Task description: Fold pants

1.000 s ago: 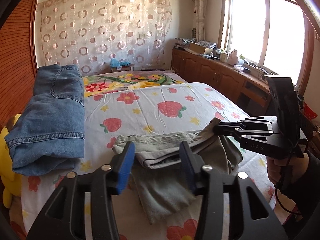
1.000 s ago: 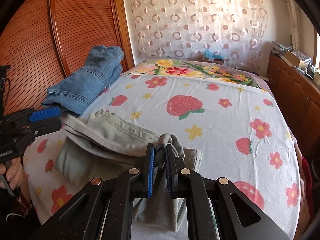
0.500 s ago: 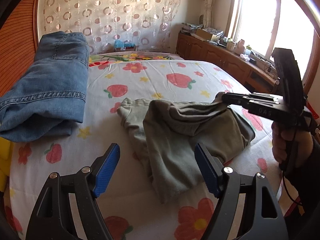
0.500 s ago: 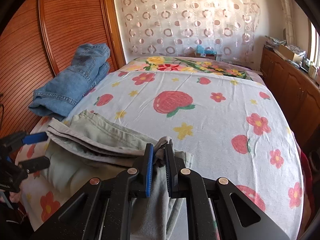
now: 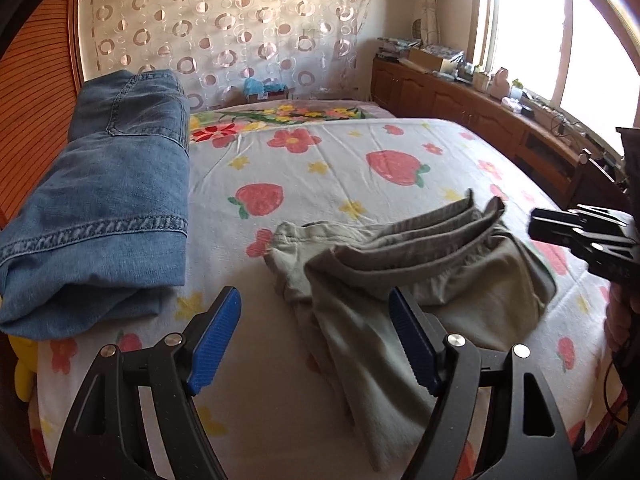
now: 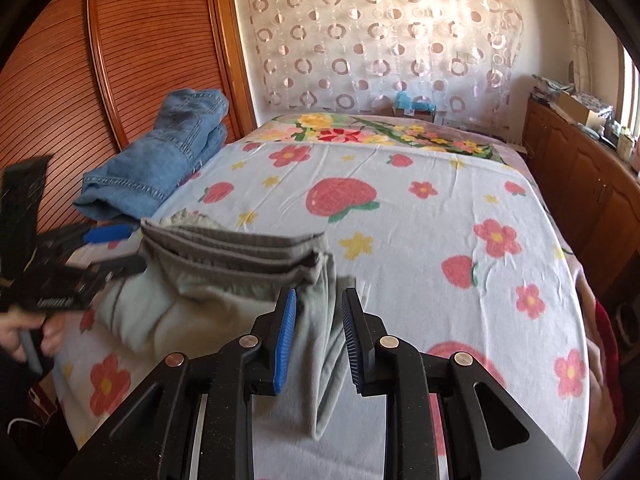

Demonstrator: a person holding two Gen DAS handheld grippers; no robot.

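Grey pants (image 5: 420, 280) lie folded on bed (image 5: 320, 168) — both hand-held grippers, left (image 5: 316, 340) and right (image 6: 318, 340), released; only tidying edges seems left.

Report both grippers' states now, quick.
Left gripper: open, holding nothing.
Right gripper: open, grey pants loose between its fingers.

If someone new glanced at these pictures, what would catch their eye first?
Probably the bedsheet with its bright strawberry and flower print, which fills both views. Rumpled grey-green pants lie near its front edge between the open left gripper and open right gripper, and folded blue jeans sit by the wooden wardrobe.
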